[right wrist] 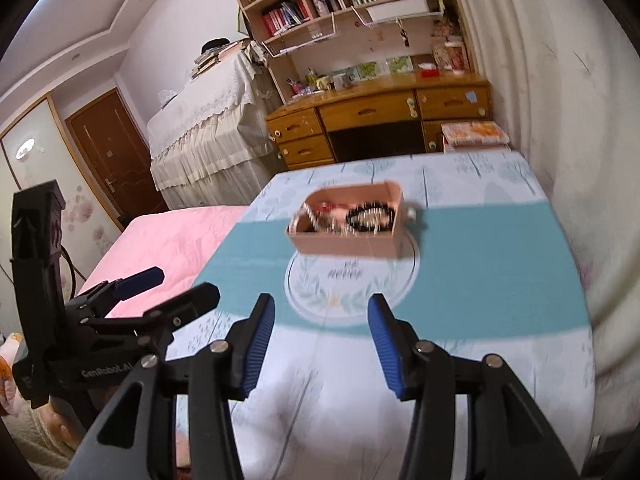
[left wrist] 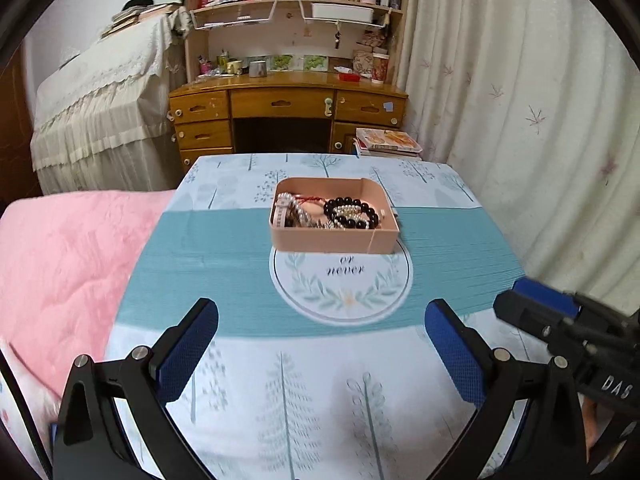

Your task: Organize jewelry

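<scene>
Hovering low over the near edge of the surface [left wrist: 248,364], the left claw [left wrist: 322,346] is spread wide and pinching nothing. The right claw [right wrist: 321,343] is spread too, less widely, also bare, and shows in the left wrist view at four o'clock. Out ahead at twelve o'clock sits the pink jewelry box [left wrist: 334,236] on the teal band of the tablecloth [left wrist: 208,236], just touching the round leaf emblem [left wrist: 340,284]. Inside, a black bead bracelet [left wrist: 352,212] lies at three o'clock, a pearl strand [left wrist: 286,200] at nine. Pink quilt [left wrist: 60,264] off at nine o'clock.
</scene>
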`<state>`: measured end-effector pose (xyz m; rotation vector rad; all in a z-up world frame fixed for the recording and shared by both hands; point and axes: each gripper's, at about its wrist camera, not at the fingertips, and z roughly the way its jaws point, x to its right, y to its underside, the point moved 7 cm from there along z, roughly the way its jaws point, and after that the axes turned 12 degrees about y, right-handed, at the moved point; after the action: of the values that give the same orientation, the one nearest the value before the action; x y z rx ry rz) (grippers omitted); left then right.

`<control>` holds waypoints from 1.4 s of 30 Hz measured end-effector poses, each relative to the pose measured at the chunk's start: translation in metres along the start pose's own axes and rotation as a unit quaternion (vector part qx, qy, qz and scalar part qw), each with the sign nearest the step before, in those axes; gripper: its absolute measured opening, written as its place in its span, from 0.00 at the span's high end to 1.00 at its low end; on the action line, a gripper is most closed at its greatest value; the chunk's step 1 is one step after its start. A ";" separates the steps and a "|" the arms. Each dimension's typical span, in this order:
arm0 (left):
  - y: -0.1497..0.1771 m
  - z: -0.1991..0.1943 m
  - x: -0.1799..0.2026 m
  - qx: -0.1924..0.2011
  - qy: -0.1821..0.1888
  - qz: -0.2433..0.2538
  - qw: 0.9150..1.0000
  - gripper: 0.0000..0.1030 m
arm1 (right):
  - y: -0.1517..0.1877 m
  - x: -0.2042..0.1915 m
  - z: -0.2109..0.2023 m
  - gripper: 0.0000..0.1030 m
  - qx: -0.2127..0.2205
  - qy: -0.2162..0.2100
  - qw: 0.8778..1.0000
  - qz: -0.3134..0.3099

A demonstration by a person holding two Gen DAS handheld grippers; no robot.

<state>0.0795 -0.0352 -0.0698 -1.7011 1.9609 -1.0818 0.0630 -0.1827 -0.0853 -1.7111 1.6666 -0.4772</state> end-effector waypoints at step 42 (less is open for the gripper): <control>0.026 -0.027 0.013 0.005 -0.075 -0.011 0.997 0.01 | 0.025 -0.012 -0.035 0.40 0.050 0.051 0.997 -0.020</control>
<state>0.0401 -0.0385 -0.0677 -1.7476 1.8452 -0.9407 0.0198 -0.1773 -0.0760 -1.6745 1.6529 -0.6656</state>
